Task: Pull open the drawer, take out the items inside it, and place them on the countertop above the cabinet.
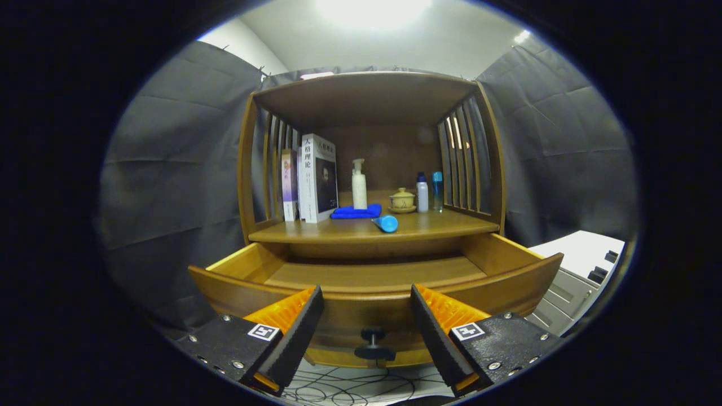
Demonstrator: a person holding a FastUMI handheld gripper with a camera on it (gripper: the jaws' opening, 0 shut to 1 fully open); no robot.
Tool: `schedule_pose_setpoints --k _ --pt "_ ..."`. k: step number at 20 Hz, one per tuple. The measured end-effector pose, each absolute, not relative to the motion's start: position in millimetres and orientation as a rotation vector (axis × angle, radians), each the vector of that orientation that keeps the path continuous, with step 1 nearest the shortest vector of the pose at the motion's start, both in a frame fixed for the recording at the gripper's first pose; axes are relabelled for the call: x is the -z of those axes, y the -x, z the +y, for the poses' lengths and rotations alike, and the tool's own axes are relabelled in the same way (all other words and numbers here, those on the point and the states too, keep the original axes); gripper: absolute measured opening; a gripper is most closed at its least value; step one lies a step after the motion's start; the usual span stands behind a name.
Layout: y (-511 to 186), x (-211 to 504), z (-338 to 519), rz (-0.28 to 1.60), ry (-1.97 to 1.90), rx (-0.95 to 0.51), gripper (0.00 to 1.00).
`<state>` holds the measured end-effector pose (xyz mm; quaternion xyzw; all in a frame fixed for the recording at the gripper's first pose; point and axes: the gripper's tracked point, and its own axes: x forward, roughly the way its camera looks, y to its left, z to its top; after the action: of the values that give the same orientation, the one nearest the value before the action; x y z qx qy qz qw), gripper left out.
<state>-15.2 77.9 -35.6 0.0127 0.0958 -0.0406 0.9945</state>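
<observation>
The drawer (372,276) stands pulled out below the countertop (428,226) of the cabinet (248,169). The gripper (366,332) hangs in front of the drawer's face, fingers spread apart, with the drawer knob (374,345) in the gap between them, touched by neither. On the countertop, books (310,177) stand upright at the left against the side slats. Right of them lies a folded cloth (356,212), a pump bottle (359,185) standing behind it. A tube (386,223) lies just before the cloth (nearest the front edge). Further right sits a lidded cup (402,200), then two bottles (428,192) side by side by the right slats.
</observation>
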Motion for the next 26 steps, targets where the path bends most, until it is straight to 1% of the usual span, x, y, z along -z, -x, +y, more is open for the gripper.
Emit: schedule_pose_setpoints --k 5,9,10,14,15,17,22,26 --pt "21 73 77 0.267 -0.006 0.084 0.95" --pt "14 85 79 0.281 0.003 0.069 0.95" --pt "12 87 76 0.285 0.006 0.083 0.95" --pt "9 84 76 0.27 -0.004 0.111 0.94" --pt "8 85 77 0.27 0.004 0.108 0.94" --pt "3 85 77 0.262 0.02 0.098 0.97" --pt "-15 79 77 0.241 0.022 0.09 0.95" --pt "-29 76 78 0.228 0.01 0.089 0.96"
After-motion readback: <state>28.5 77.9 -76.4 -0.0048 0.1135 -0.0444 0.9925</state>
